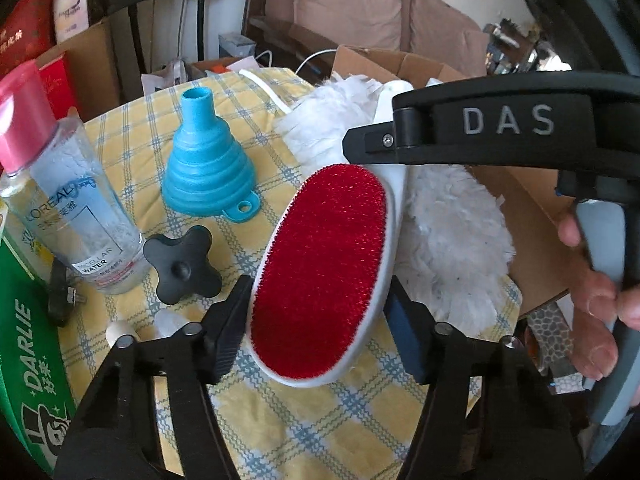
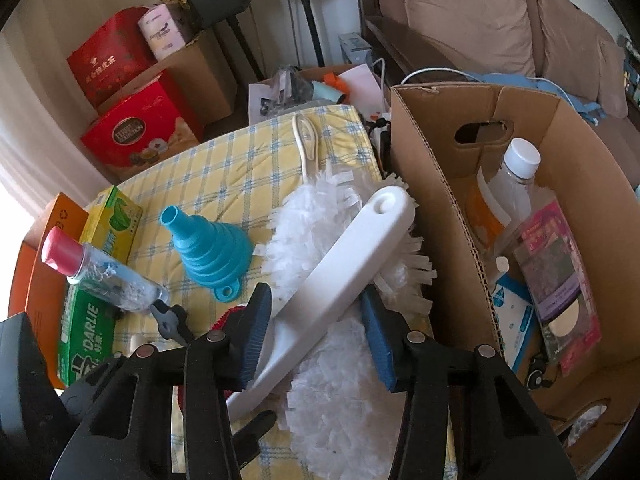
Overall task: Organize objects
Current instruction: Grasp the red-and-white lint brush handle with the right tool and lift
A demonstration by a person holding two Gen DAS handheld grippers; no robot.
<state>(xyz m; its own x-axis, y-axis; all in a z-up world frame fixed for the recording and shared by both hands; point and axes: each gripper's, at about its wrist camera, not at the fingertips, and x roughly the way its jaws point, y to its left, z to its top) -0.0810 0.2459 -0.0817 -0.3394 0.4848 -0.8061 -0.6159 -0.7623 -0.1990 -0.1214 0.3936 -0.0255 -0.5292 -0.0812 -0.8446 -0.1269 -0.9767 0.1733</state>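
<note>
Tongs, two: left gripper squeezes one red brush; right gripper squeezes its white handle. One funnel, one duster.

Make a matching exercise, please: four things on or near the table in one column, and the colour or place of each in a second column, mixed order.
Things:
1. funnel
2. lint brush
3. micellar water bottle
4. cardboard box

Descriptions:
A. red bristle pad, white body, between the left gripper's fingers
B. pink cap, clear body
C. blue, wide end down on the checked cloth
D. beside the table, bottle and packets inside

Pairs: 1-C, 2-A, 3-B, 4-D
</note>
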